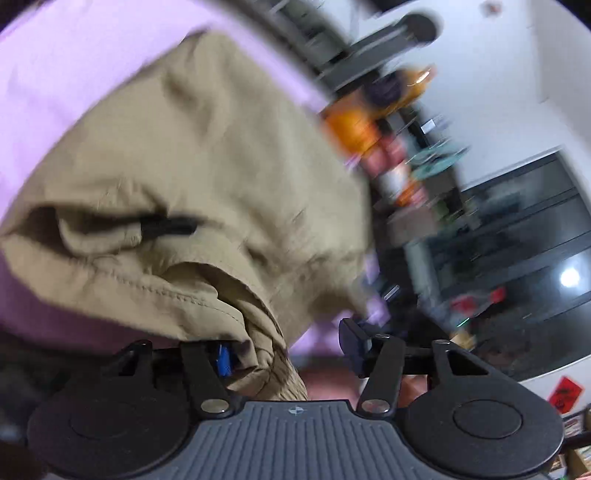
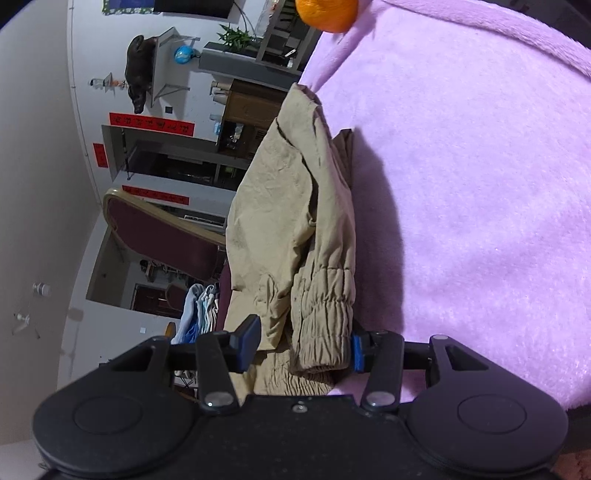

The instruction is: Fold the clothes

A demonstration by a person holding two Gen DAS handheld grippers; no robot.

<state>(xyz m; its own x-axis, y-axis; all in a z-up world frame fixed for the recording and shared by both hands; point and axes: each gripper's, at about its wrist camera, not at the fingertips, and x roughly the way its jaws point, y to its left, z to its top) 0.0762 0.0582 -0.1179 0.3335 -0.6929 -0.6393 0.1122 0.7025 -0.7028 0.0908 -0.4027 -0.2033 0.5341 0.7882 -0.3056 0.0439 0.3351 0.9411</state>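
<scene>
Both grippers are lifting a tan garment [image 2: 291, 221] off the purple blanket [image 2: 480, 184]. The right gripper [image 2: 301, 347] is standing wide open around the elastic cuff [image 2: 325, 325], not pinching it, while the left gripper [image 1: 288, 350] is also gaping, cloth only bunched against one finger. With neither clamped, the fabric is likely slipping free and undoing the fold.

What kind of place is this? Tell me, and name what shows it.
Probably a lived-in home. A tan garment hangs over a table or bed covered by a fluffy purple blanket, with an orange on it. Behind are a padded chair, red paper banners and a potted plant.
</scene>
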